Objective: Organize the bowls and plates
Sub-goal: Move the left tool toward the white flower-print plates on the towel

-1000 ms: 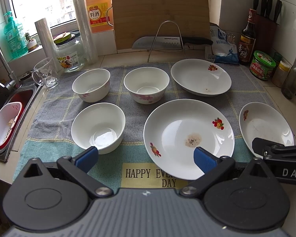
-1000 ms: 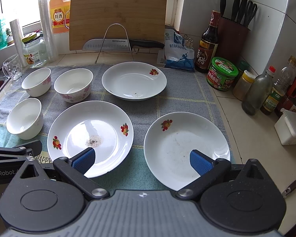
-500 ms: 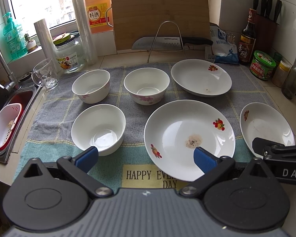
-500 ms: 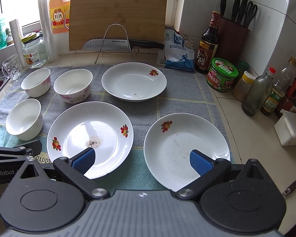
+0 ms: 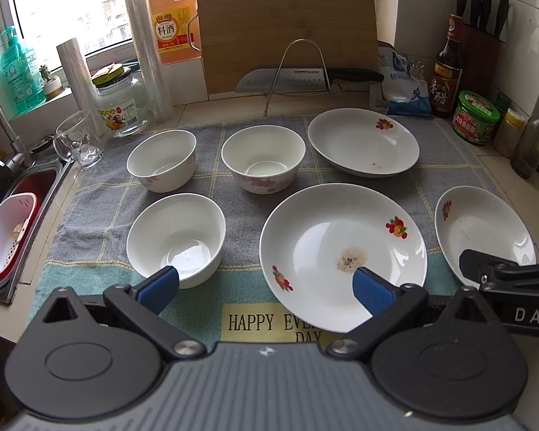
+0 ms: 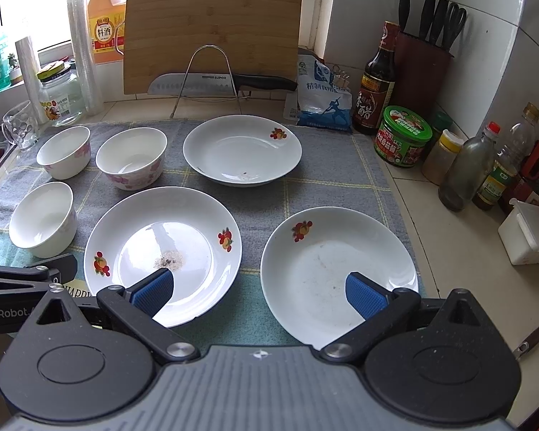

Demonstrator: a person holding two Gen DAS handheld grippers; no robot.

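Crockery lies spread singly over the grey checked cloth mat [image 5: 445, 151] that covers the countertop, nothing stacked yet, so I judge the sorting has not begun. Three white porcelain bowls cluster at the mat's left side: one near its front-left corner [image 5: 176, 239], a pink-flowered one behind it toward the back-left corner [image 5: 161, 164], and a second pink-flowered one [image 5: 263, 162] just beside that. Three shallow white plates with fruit decals take the rest: the speckled plate at the mat's front edge, middle [image 5: 341, 262], another near the back edge [image 6: 242, 149], and a third at the front-right corner [image 6: 337, 273]. I hold my left gripper [image 5: 266, 285] with its jaws spread wide and empty, hanging over the front edge between the near bowl and the speckled plate, touching neither. My right gripper [image 6: 258, 289] is likewise splayed and holding nothing, poised between the speckled plate and the corner plate. Both sit back and level, I think, so that I can choose a first piece; like probably goes onto like, bowls nested and plates piled.
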